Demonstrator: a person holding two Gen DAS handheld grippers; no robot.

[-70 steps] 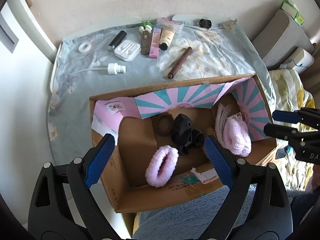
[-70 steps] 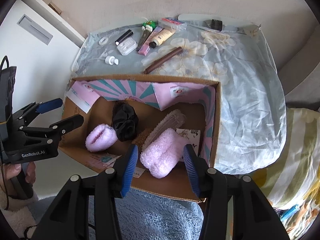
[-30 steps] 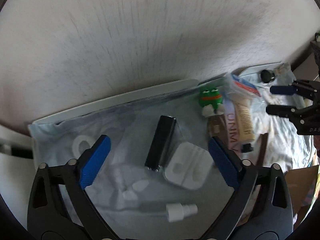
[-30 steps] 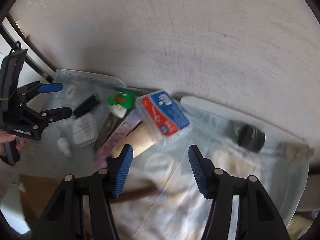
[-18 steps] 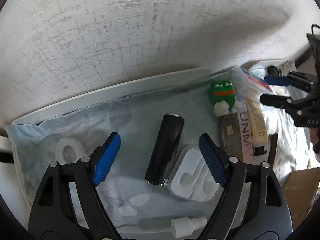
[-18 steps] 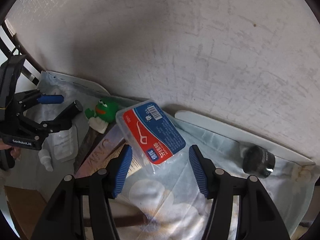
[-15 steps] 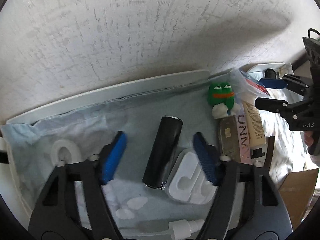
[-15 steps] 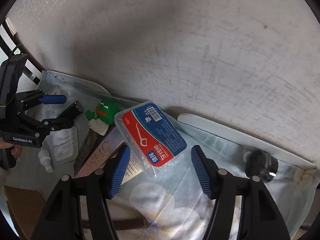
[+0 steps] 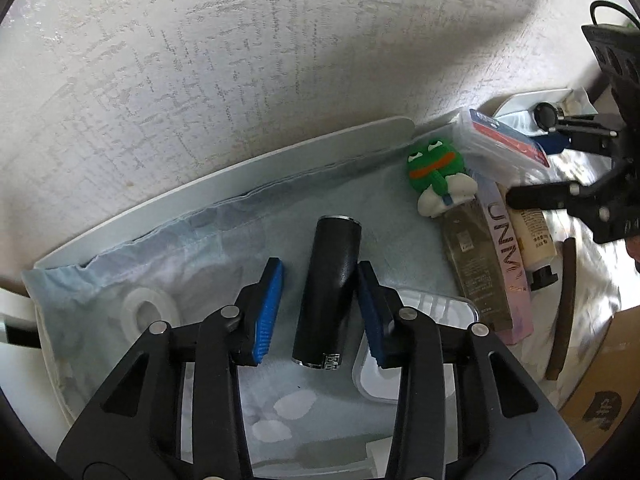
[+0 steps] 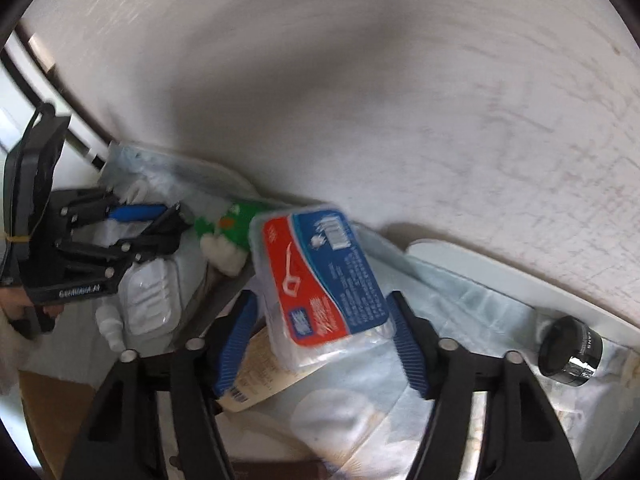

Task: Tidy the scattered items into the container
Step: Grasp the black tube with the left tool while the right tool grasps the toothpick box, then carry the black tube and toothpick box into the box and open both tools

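two grippers are seen over a table draped in a pale blue cloth (image 9: 192,248). the left gripper (image 9: 320,304) is lowered around a black cylinder (image 9: 328,292) lying on the cloth; its blue pads (image 9: 269,312) sit just beside the cylinder on either side, not yet clamped, with a small gap on the left. a white plastic case (image 9: 424,340) lies just right of the cylinder, partly under the right finger. the right gripper (image 10: 320,344) is spread wide around a clear floss-pick box (image 10: 320,276) with a red and blue label, its pads flanking the box; contact cannot be told through the blur. a green frog figure (image 9: 438,176) sits beside the box. a cardboard box (image 9: 600,380) edge is seen at the table's near side.
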